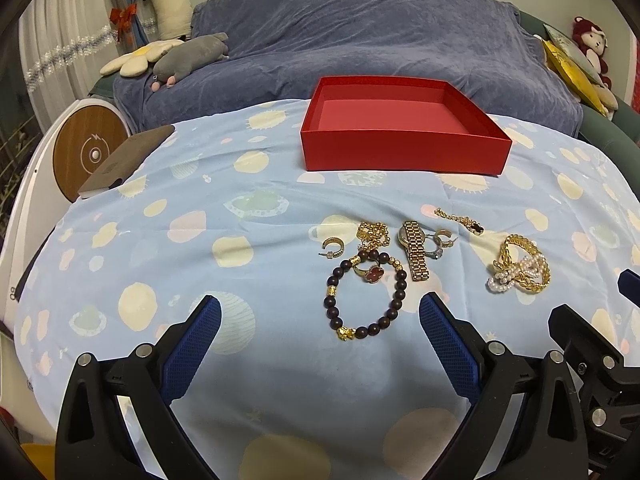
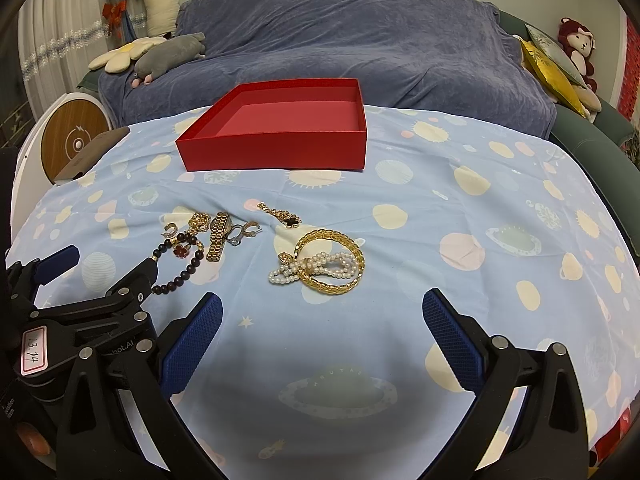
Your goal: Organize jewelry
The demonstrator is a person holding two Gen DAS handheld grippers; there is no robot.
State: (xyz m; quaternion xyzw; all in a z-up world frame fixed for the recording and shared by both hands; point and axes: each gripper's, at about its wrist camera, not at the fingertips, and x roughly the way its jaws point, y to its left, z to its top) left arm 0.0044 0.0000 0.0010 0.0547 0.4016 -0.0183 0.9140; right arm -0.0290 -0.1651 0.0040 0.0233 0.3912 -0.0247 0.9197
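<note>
Holding both tools low over the surface (image 1: 120, 240), you have the left hand-held gripper (image 1: 320, 312) spread wide with nothing between its blue pads, and the right hand-held gripper (image 2: 322, 312) spread just as wide and equally bare. Just beyond the left one, at centre frame, lies the dark bead bracelet (image 1: 366, 296), with a red clover ring (image 1: 370, 274) inside its loop. Right of it sits the gold watch (image 1: 415, 248), touching a small heap of what look like rings and hoop earrings (image 1: 438, 244). At centre of the right view, a gold bangle (image 2: 332, 262) lies tangled with a pearl strand (image 2: 316, 268). Farther back a short gold chain with a dark charm (image 2: 282, 214) lies apart. The red box (image 1: 404, 128) stands open in the upper middle, nothing inside it.
</note>
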